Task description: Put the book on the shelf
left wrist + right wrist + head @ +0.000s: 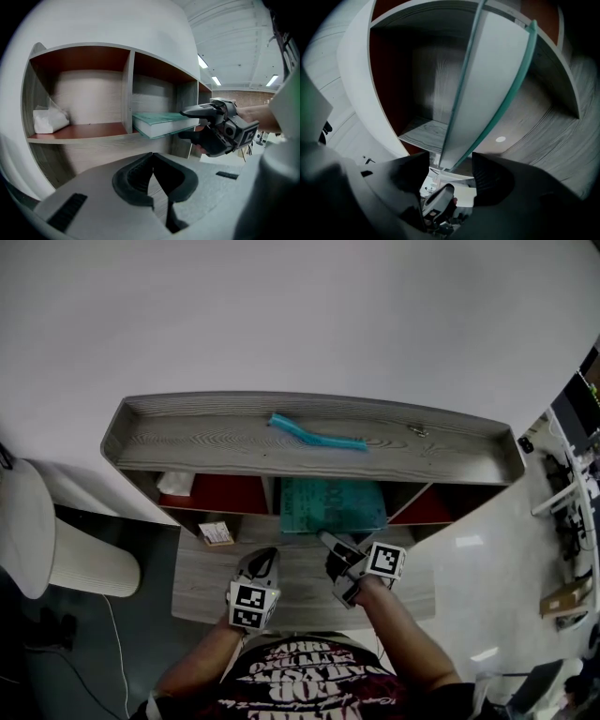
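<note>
A teal-covered book lies flat in the middle compartment of the grey wooden shelf unit, with its near end jutting past the shelf's front edge. My right gripper is at that jutting corner and stands open, one jaw above the book and one below. In the right gripper view the book's corner sits between the jaws of the right gripper with a gap on each side. My left gripper hovers over the desk, shut and empty.
A white tissue pack sits in the left compartment. A teal strip lies on the shelf top. A small card rests on the desk's left part. A white round stool stands to the left.
</note>
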Demonstrator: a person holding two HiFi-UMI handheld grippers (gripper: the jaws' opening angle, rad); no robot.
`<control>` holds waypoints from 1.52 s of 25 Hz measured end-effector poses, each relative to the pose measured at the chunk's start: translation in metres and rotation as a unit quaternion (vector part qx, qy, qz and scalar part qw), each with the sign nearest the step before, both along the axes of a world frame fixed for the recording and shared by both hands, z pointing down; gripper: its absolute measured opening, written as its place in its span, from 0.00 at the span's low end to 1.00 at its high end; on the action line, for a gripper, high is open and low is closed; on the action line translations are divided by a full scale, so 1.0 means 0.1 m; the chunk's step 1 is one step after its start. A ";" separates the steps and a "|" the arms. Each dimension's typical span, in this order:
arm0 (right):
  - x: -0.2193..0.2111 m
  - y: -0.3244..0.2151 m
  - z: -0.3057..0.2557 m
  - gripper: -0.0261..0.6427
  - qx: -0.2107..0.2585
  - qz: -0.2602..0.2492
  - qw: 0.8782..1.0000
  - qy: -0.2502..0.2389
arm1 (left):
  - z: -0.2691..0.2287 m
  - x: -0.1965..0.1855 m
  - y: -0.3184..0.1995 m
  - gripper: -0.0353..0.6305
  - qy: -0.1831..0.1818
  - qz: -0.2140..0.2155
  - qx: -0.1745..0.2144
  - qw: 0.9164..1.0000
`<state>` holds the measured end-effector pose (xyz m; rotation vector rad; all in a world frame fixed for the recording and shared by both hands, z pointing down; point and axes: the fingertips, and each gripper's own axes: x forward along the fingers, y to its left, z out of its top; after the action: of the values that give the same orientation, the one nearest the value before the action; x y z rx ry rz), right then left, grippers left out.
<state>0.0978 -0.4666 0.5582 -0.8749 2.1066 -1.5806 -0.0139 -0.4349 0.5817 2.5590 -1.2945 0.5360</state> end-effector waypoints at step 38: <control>0.91 1.01 -1.54 0.04 0.379 0.089 0.788 0.476 | -2.02 -0.76 0.26 0.06 0.064 -0.048 0.227 0.971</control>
<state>0.1884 -0.3651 0.4047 -1.6443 2.7801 0.0170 -0.0897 -0.4089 0.3798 2.8020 -1.6369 0.0525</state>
